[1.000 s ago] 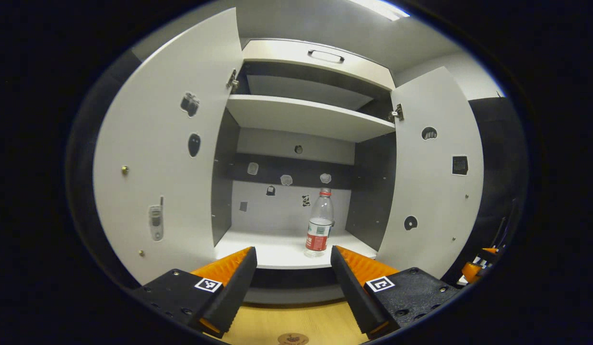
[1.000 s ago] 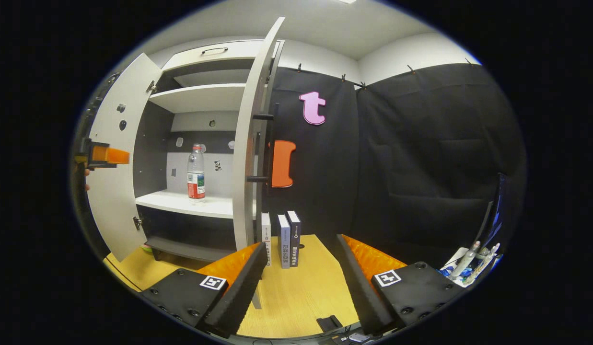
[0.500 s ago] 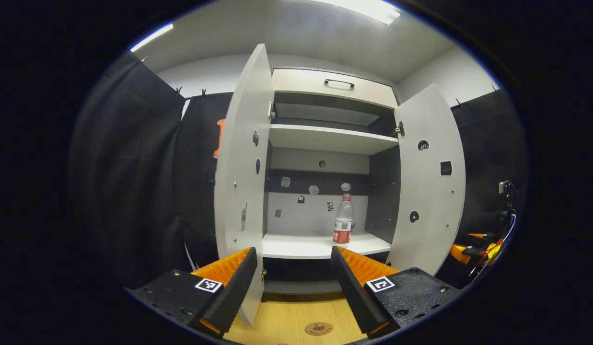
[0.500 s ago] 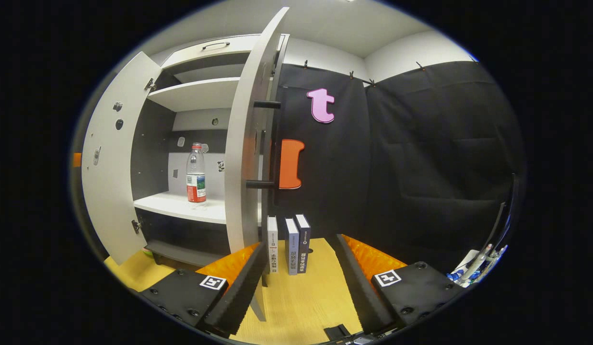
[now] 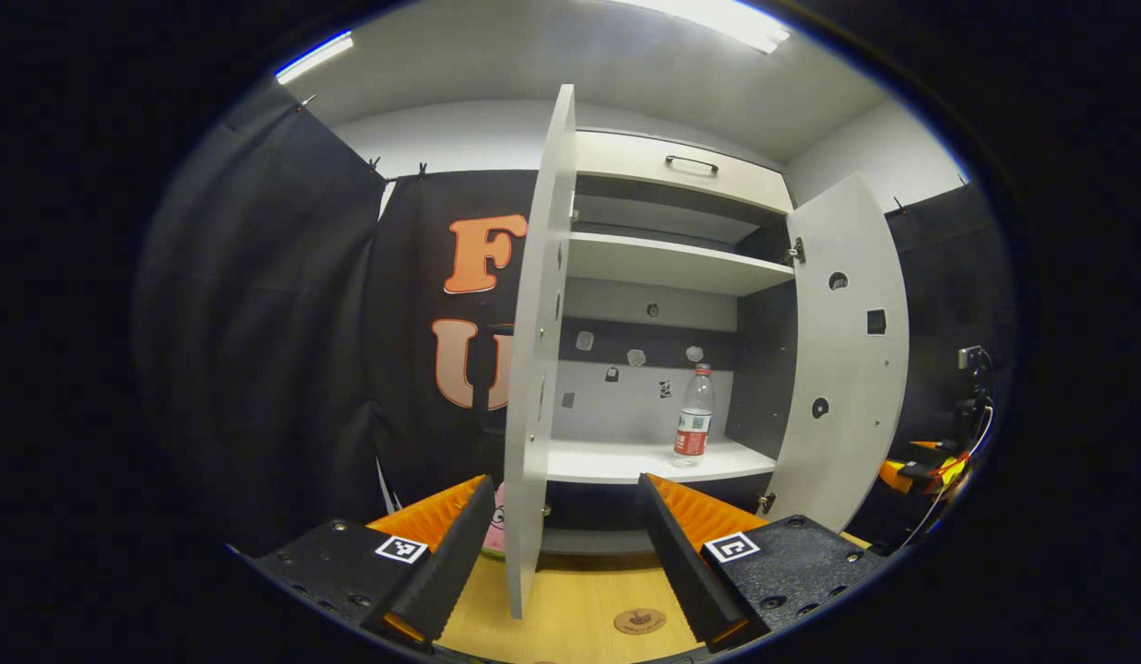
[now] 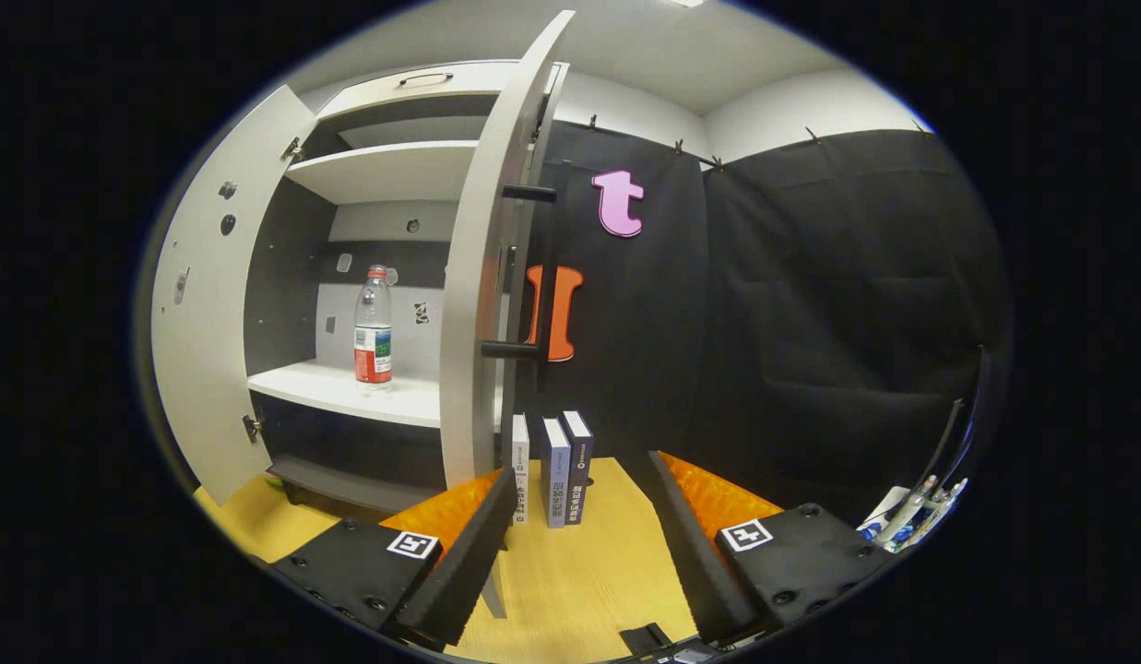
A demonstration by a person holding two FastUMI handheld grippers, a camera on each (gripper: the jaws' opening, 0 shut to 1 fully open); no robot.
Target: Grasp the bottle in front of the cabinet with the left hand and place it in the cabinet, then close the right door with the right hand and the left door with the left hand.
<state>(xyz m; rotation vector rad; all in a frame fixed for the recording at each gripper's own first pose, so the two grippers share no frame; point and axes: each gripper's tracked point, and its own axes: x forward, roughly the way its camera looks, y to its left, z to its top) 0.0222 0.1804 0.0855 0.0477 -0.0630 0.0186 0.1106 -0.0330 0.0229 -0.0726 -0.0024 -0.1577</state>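
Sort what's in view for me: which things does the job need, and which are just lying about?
Job:
bottle, standing on the cabinet's lower shelf
right door, open
left door, open
left gripper, open
right gripper, open

Lying about:
three books on the table beside the cabinet
round coaster

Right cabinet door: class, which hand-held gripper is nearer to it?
Right. The right hand-held gripper sits close beside the right cabinet door; the left hand-held gripper faces the left door's edge.

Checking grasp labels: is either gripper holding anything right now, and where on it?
Nothing held. Left gripper and right gripper are both open and empty; the bottle stands free on the cabinet shelf.
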